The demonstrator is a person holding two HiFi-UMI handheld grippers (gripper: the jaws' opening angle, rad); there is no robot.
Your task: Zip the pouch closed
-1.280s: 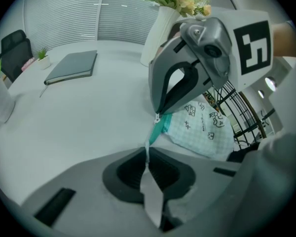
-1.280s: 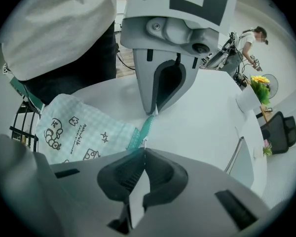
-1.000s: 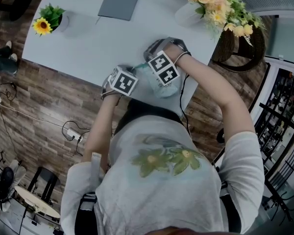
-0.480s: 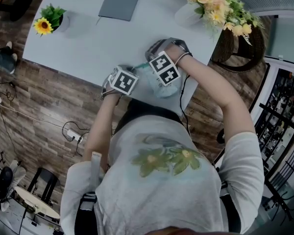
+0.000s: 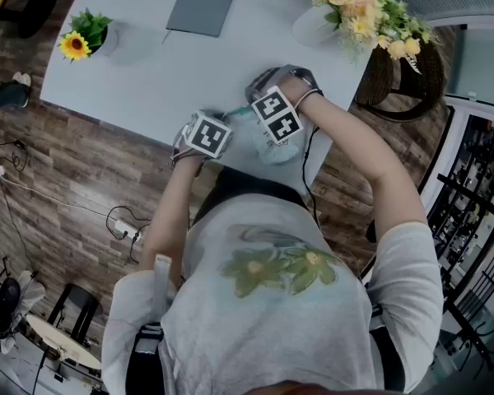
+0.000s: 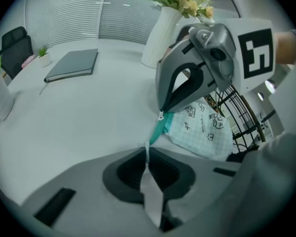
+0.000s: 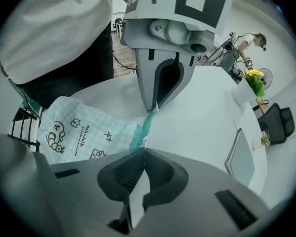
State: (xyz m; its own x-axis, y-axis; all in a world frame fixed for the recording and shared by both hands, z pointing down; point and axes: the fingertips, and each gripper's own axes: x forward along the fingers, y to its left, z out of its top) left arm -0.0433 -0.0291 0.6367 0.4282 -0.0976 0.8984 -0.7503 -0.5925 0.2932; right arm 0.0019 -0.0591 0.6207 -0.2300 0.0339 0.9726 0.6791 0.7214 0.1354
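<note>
Left gripper view shows the left gripper [image 6: 147, 154] clenched on a thin pale end of the teal zip tape [image 6: 159, 128]. Opposite it, the right gripper [image 6: 162, 113] pinches the other end of the same tape. Right gripper view agrees: its own jaws are pressed fully together on a small piece at the tape, probably the zip pull [image 7: 144, 142], though it is too small to be sure.

Compared with one second before, almost nothing has changed in the head view. Both grippers stay at the same place and keep the same grip. From this I judge that the pull is not travelling now, so it is a pause or the end of the stroke. How much of the zip is already shut I cannot tell.

The pouch [image 5: 270, 148] lies on the white table [image 5: 148, 72], on the person's side of the flower vase [image 5: 313, 25], at the table edge farthest from that vase. Its zip line is the long axis. It is stretched taut from one gripper to the other, and the right gripper's end is the one nearer to the vase. The checked body lies slack, away from the vase and toward the person.
</note>
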